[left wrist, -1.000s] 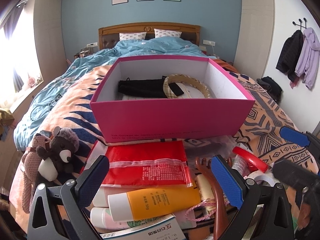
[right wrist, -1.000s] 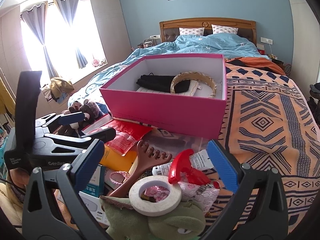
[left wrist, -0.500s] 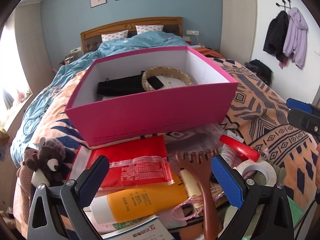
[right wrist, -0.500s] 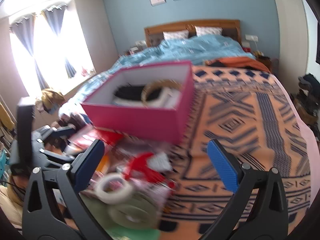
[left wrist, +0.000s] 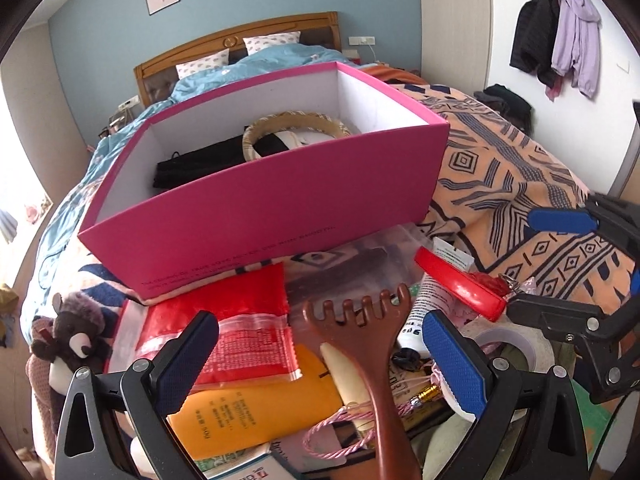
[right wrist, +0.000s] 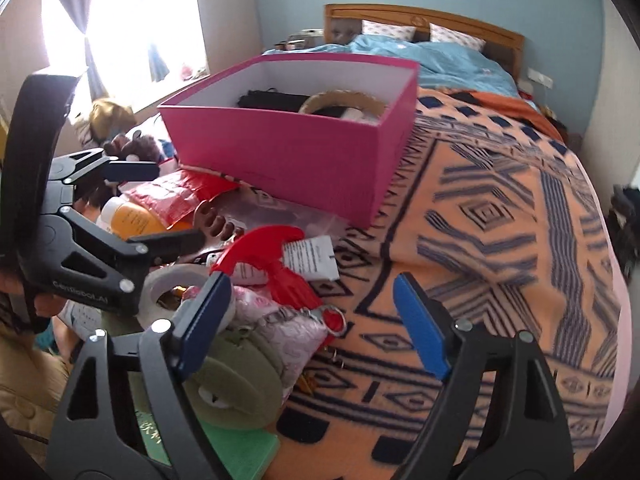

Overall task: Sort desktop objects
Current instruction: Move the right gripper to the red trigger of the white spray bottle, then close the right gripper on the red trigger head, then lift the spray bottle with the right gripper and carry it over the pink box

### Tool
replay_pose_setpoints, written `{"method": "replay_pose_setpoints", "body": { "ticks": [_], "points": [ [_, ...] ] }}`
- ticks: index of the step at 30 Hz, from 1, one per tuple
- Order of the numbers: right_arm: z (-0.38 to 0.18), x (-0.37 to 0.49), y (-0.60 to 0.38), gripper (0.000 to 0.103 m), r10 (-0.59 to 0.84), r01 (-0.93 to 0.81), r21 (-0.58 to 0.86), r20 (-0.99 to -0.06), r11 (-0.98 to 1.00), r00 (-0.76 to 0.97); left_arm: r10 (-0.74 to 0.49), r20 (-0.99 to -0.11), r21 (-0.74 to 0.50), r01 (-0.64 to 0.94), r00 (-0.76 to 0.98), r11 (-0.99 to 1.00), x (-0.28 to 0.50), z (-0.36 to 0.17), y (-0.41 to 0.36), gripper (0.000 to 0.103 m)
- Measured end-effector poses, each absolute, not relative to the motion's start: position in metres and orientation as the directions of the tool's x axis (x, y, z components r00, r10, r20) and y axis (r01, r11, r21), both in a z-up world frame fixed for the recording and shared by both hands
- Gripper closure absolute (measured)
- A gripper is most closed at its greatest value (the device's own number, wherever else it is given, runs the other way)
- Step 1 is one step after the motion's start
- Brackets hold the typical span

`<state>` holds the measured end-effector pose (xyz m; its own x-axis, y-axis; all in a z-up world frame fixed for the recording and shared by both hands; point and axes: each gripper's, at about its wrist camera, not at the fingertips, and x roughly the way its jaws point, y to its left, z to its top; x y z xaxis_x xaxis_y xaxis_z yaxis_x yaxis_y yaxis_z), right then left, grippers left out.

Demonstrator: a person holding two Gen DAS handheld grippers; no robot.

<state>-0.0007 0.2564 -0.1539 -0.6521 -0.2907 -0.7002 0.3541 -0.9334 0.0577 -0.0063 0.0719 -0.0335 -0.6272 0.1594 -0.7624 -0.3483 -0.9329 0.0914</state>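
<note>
A bed covered by an orange blanket with dark blue geometric patterns (right wrist: 500,208) fills a blue-walled bedroom with a wooden headboard (left wrist: 236,40). On it stands an open pink cardboard box (left wrist: 272,204) holding a black pouch (left wrist: 200,164) and a woven straw ring (left wrist: 296,128). A heap of clutter lies in front of the box: a red plastic packet (left wrist: 216,312), an orange tube (left wrist: 256,412), a brown wooden back scratcher (left wrist: 372,344), a roll of white tape (right wrist: 176,284). The left gripper (left wrist: 320,364) gapes around the scratcher's head without pressing it; the right gripper (right wrist: 312,320) is closing over the blanket beside the heap, with nothing pressed between its pads.

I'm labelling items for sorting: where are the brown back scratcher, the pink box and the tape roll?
brown back scratcher (left wrist: 362,320), left wrist view, its clawed head.
pink box (left wrist: 264,216), left wrist view, front wall.
tape roll (right wrist: 170,280), right wrist view, top rim.
</note>
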Motion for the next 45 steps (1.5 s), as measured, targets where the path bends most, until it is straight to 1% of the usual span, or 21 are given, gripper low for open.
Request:
{"method": "replay_pose_setpoints", "body": {
  "ticks": [3,5,6,9,11,13,18,20,23,25,29,31,36,39,45],
  "points": [
    [-0.152,-0.005,0.255,0.019,-0.284,0.391,0.014,-0.711,-0.92,-0.644,0.17,-0.764,0.094,-0.368,-0.622,-0.925,-0.008,-0.034,0.074,0.0],
    [-0.151,-0.007,0.254,0.023,-0.256,0.396,-0.029,-0.719,-0.918,-0.646,0.166,-0.77,0.097,-0.37,-0.617,-0.924,-0.01,-0.035,0.076,0.0],
    [-0.15,-0.008,0.256,0.026,-0.247,0.401,-0.044,-0.725,-0.915,-0.643,0.172,-0.772,0.094,-0.377,-0.612,-0.922,-0.011,-0.036,0.076,0.0],
    [-0.154,-0.012,0.257,0.028,-0.261,0.43,-0.039,-0.745,-0.902,-0.614,0.182,-0.779,0.087,-0.391,-0.6,-0.916,-0.015,-0.037,0.079,0.0],
    [-0.161,-0.015,0.251,0.03,-0.249,0.459,-0.069,-0.764,-0.886,-0.595,0.183,-0.783,0.093,-0.403,-0.595,-0.911,-0.018,-0.038,0.082,0.0],
    [-0.163,-0.019,0.248,0.035,-0.267,0.488,-0.065,-0.771,-0.87,-0.578,0.195,-0.79,0.084,-0.418,-0.581,-0.904,-0.021,-0.039,0.084,0.0],
    [-0.165,-0.032,0.242,0.035,-0.291,0.539,-0.067,-0.782,-0.84,-0.552,0.217,-0.81,0.058,-0.443,-0.545,-0.895,-0.032,-0.042,0.088,0.0],
    [-0.165,-0.036,0.24,0.037,-0.301,0.557,-0.064,-0.787,-0.828,-0.538,0.224,-0.814,0.045,-0.443,-0.535,-0.895,-0.037,-0.044,0.09,0.0],
    [-0.166,-0.041,0.236,0.044,-0.333,0.591,-0.043,-0.792,-0.806,-0.512,0.223,-0.819,0.038,-0.438,-0.529,-0.898,-0.042,-0.046,0.092,0.001],
    [-0.169,-0.047,0.236,0.052,-0.356,0.603,-0.01,-0.8,-0.798,-0.484,0.23,-0.821,0.026,-0.437,-0.522,-0.899,-0.046,-0.047,0.091,0.001],
    [-0.172,-0.052,0.236,0.06,-0.398,0.618,0.043,-0.799,-0.785,-0.45,0.238,-0.823,0.013,-0.436,-0.516,-0.9,-0.048,-0.049,0.09,0.001],
    [-0.173,-0.053,0.235,0.073,-0.42,0.629,0.067,-0.798,-0.775,-0.433,0.239,-0.823,0.013,-0.437,-0.516,-0.899,-0.048,-0.049,0.089,0.001],
    [-0.169,-0.054,0.238,0.08,-0.409,0.604,0.065,-0.792,-0.794,-0.453,0.243,-0.813,0.009,-0.429,-0.529,-0.903,-0.047,-0.046,0.084,0.001],
    [-0.164,-0.055,0.249,0.089,-0.395,0.564,0.066,-0.78,-0.823,-0.485,0.246,-0.806,0.01,-0.429,-0.538,-0.903,-0.046,-0.044,0.082,0.001],
    [-0.154,-0.057,0.278,0.088,-0.407,0.463,0.14,-0.73,-0.875,-0.548,0.322,-0.771,-0.023,-0.482,-0.549,-0.876,-0.039,-0.032,0.088,0.001]
  ]
}}
